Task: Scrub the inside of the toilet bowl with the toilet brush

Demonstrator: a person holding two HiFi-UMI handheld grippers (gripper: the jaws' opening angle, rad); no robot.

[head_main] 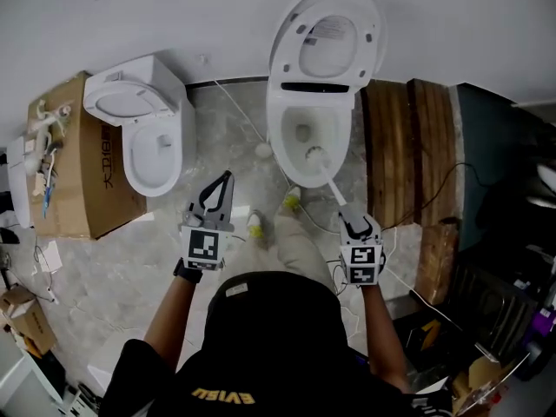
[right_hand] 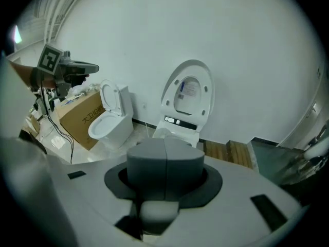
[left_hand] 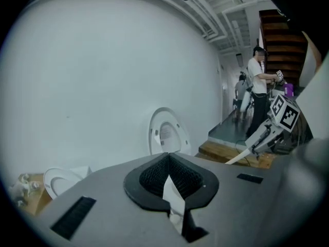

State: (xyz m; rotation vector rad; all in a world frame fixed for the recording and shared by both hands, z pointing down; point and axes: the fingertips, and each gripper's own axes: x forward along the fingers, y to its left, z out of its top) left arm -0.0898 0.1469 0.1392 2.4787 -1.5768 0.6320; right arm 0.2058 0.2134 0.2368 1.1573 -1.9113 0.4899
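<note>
Two grippers out front. On the right gripper (head_main: 348, 221), jaws pressed together around the thin handle of the white plastic toilet brush (head_main: 316, 157). Bristle head ahead of it and lower, down inside the white ceramic toilet bowl (head_main: 276, 139) with raised lid, just beside the drain hole. On the left gripper (head_main: 226, 181), tips closed to a point with nothing between them. Held well apart from the brush, with a smaller white toilet (head_main: 156, 159) ahead to its left. Right of the right gripper, a brown wooden platform (head_main: 404, 146).
</note>
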